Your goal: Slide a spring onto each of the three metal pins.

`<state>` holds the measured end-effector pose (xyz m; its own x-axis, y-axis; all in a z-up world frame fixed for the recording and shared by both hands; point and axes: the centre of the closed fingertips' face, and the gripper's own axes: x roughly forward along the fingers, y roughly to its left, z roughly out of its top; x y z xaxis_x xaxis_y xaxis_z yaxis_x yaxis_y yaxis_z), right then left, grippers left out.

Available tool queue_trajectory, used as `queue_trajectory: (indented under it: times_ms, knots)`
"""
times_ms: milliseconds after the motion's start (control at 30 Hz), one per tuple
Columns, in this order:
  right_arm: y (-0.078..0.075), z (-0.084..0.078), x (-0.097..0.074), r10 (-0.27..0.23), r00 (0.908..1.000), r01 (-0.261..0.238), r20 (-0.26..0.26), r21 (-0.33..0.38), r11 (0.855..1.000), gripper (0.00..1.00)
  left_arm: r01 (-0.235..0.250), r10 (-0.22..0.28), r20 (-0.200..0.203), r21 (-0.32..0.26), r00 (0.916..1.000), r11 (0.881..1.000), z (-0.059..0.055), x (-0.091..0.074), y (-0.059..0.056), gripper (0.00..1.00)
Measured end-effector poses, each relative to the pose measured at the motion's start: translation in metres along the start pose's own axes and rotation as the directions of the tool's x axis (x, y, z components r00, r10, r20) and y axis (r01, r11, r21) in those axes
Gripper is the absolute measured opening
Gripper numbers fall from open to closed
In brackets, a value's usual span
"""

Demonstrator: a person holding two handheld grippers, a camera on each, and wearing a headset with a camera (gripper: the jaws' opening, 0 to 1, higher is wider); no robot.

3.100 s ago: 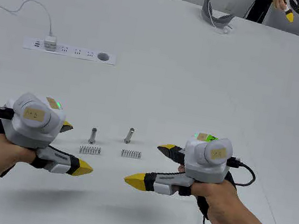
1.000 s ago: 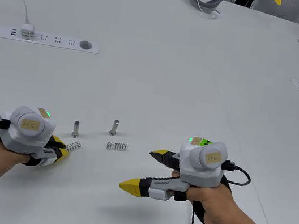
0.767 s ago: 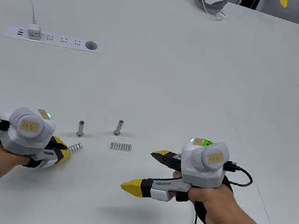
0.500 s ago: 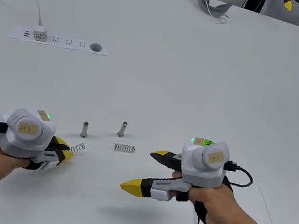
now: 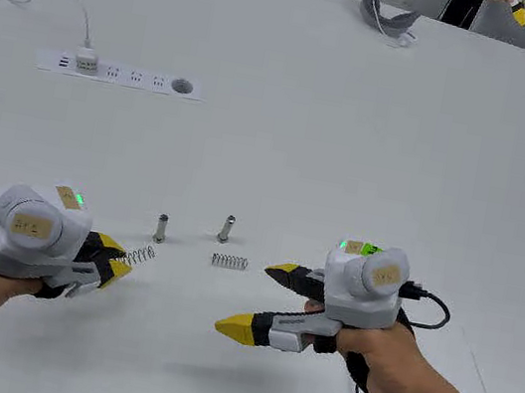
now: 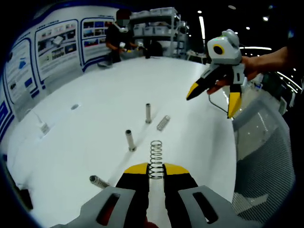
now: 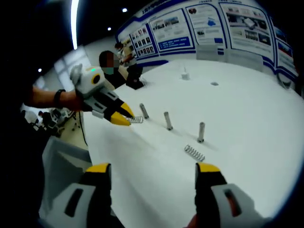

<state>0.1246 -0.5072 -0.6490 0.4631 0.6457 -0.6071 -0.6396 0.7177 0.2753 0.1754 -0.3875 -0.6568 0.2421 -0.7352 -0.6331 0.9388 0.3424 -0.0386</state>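
Pinching a spring [image 6: 156,152] by its end in my left gripper [image 6: 156,168], I have the nearest pin [image 6: 129,140] just ahead of the tips. My right gripper [image 7: 152,168] hangs wide open. Gripped so shallowly, the spring may flex, miss the pin or pop free.

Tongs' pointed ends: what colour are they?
Yellow, ahead of a black section. Clearest in the head view, on the right tongs.
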Motion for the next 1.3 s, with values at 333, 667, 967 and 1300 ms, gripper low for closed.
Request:
queue_trajectory:
  times_ms: [333, 667, 967, 1300]
  knots:
    - [0.008, 0.011, 0.008, 0.032, 0.9994, -0.032, 0.014, -0.010, 0.999, 0.72, -0.009, 0.008, 0.035, 0.032, 0.9994, 0.999, 0.014, -0.017, -0.001, 0.10]
    - [0.019, 0.023, 0.015, 0.079, 0.9962, -0.078, 0.035, -0.025, 0.997, 0.68, -0.011, 0.009, 0.053, 0.048, 0.9985, 0.999, 0.020, -0.021, 0.003, 0.10]
    - [0.030, 0.046, 0.025, 0.133, 0.9842, -0.138, 0.116, 0.036, 0.990, 0.59, 0.002, -0.006, 0.054, 0.063, 0.9985, 0.998, 0.025, -0.020, -0.002, 0.10]
    - [0.039, 0.069, 0.033, 0.184, 0.9660, -0.202, 0.182, 0.088, 0.975, 0.46, 0.023, -0.028, 0.056, 0.093, 0.9980, 0.995, 0.035, -0.018, -0.011, 0.10]
